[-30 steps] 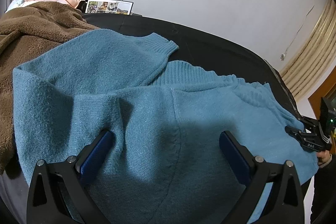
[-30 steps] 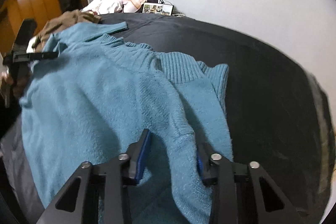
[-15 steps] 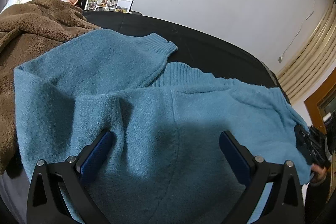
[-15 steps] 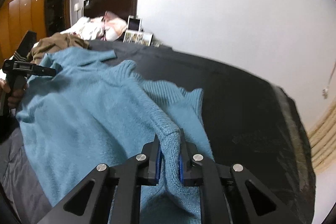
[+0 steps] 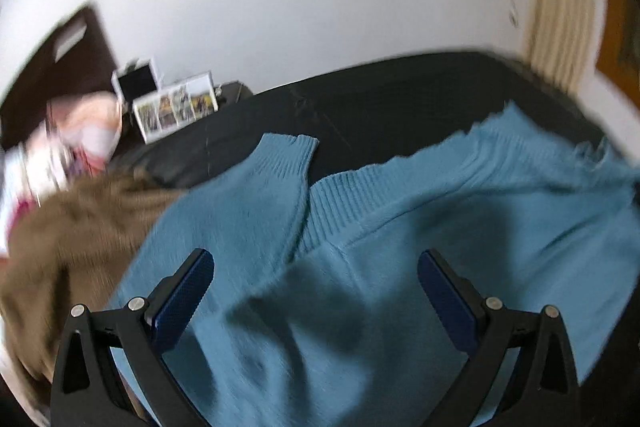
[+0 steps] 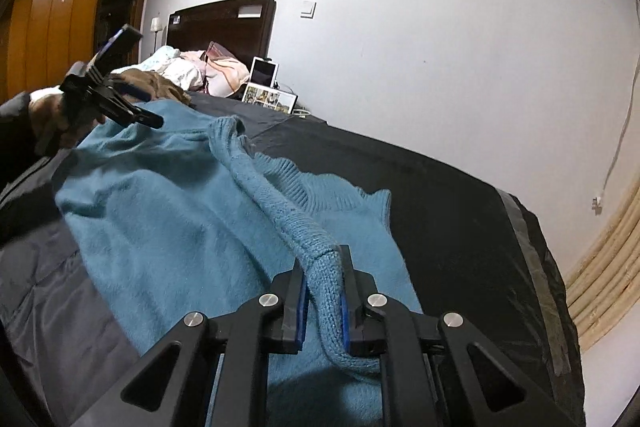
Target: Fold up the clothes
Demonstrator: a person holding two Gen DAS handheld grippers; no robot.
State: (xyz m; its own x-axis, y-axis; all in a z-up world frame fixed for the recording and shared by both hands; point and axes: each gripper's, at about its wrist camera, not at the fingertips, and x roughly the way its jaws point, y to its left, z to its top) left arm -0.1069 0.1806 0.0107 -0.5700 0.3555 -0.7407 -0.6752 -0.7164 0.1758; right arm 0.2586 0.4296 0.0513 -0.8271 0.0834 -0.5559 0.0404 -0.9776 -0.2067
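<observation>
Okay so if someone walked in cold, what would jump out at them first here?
The teal sweater sprawled across the black bed cover dominates both views. Next, the right claw in the foreground, shut on a raised fold of the sweater, while the left claw hangs open over the knit. Behind, a brown blanket lies heaped toward the headboard.

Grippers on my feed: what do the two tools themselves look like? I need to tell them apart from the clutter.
Both are matte black frames with triangular cut-outs and silver round bolt heads. The left tool has dark blue textured pads inside its fingers; the right tool shows blue pad edges too. A bare hand under a dark sleeve grips the left one. No cables are visible.
</observation>
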